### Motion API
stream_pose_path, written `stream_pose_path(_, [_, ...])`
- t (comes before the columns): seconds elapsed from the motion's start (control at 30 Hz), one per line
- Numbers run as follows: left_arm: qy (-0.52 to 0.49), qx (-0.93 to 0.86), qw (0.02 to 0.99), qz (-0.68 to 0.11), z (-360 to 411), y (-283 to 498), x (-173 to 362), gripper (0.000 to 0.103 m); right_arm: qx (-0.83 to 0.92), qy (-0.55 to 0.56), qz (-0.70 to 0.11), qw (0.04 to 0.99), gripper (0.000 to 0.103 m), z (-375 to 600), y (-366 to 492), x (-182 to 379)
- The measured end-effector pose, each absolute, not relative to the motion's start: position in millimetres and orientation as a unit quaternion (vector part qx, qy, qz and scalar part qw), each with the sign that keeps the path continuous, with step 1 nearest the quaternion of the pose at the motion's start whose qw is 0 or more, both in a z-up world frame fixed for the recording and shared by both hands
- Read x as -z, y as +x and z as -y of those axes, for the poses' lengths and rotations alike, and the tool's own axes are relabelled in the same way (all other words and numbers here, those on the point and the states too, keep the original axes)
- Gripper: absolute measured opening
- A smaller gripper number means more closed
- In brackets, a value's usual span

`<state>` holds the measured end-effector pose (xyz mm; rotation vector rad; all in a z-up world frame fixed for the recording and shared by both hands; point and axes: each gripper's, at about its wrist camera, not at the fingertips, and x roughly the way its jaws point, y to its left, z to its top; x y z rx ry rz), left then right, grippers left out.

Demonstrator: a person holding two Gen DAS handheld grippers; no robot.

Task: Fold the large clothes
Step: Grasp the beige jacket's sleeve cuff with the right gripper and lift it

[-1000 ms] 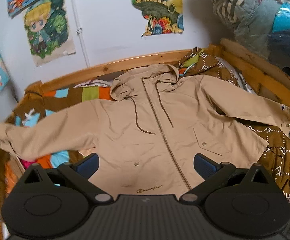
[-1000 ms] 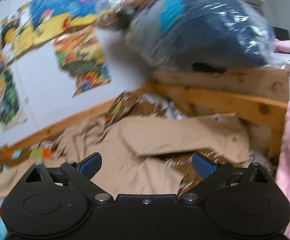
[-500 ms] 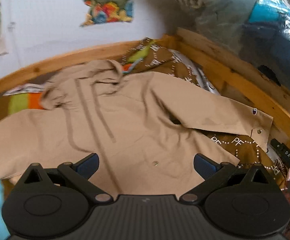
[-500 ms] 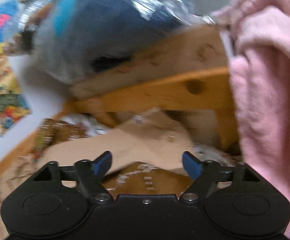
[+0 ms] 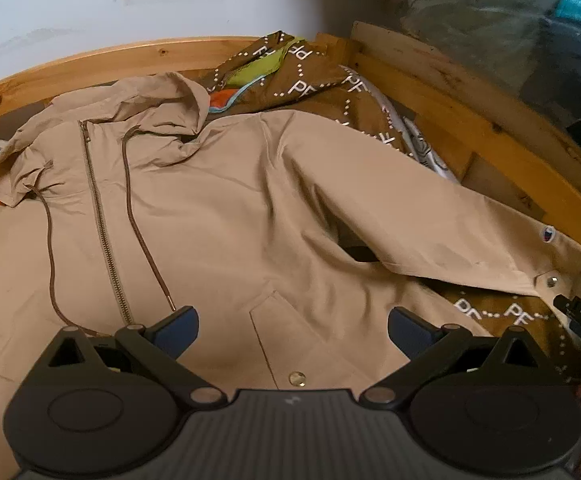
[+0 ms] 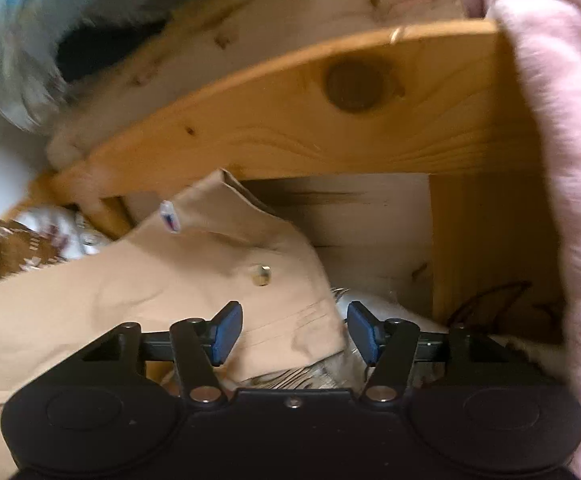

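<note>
A tan hooded jacket [image 5: 218, 216] lies face up and zipped on the bed, its hood toward the wall and one sleeve [image 5: 430, 224] stretched out to the right. My left gripper [image 5: 292, 330] hovers open over the jacket's lower front near a pocket snap, holding nothing. In the right wrist view the sleeve cuff [image 6: 282, 320] with its snap button lies between the blue pads of my right gripper [image 6: 294, 334]. Those jaws are partly closed, with a gap still showing beside the cloth.
A wooden bed frame [image 5: 470, 92] runs along the wall and the right side; its board [image 6: 330, 120] stands close above the cuff. A brown patterned blanket [image 5: 310, 84] lies under the jacket. Pink fleece [image 6: 562, 160] hangs at the right. Plastic-wrapped bundles [image 5: 510, 8] sit beyond the rail.
The left gripper swung right and closer over the jacket's right half. The right gripper dropped to the sleeve cuff, and its jaws narrowed around the cuff.
</note>
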<state>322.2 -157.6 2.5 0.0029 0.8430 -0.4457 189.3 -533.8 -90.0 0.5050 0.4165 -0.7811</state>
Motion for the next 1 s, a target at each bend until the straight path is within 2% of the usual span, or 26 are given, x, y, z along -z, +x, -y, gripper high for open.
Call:
stream_pose_path(0.1, [-0.014,0.214,0.885,-0.414,159,331,4,0.102,0.376,0.262,-0.197,0.867,0.06,546,195,99])
stream_pose_path(0.13, [-0.023,0.211,0.885,-0.415,159,334,5,0.102,0.375,0.269,-0.198,0.865,0.057,548,196,100])
stream_pose_path(0.17, [-0.03,0.21,0.885,-0.414,159,335,4,0.102,0.372,0.276,-0.2,0.864,0.046,551,197,102])
stream_pose_path(0.23, [-0.043,0.212,0.888,-0.406,158,337,-1,0.102,0.373,0.288,-0.203,0.859,0.033,554,197,104])
stream_pose_path(0.27, [-0.047,0.212,0.891,-0.4,158,337,-5,0.102,0.375,0.297,-0.2,0.855,0.022,556,196,104])
stream_pose_path(0.3, [-0.05,0.211,0.893,-0.394,158,335,-8,0.102,0.375,0.306,-0.194,0.853,0.015,557,193,104])
stream_pose_path(0.4, [-0.057,0.214,0.897,-0.381,154,330,-23,0.102,0.365,0.294,-0.175,0.866,0.006,550,185,93])
stream_pose_path(0.73, [-0.087,0.244,0.885,-0.386,134,301,-43,0.102,0.269,0.215,-0.146,0.927,0.003,495,165,44])
stream_pose_path(1.0, [-0.229,0.338,0.835,-0.369,94,313,-51,0.102,0.069,0.043,-0.066,0.994,0.002,385,191,-13])
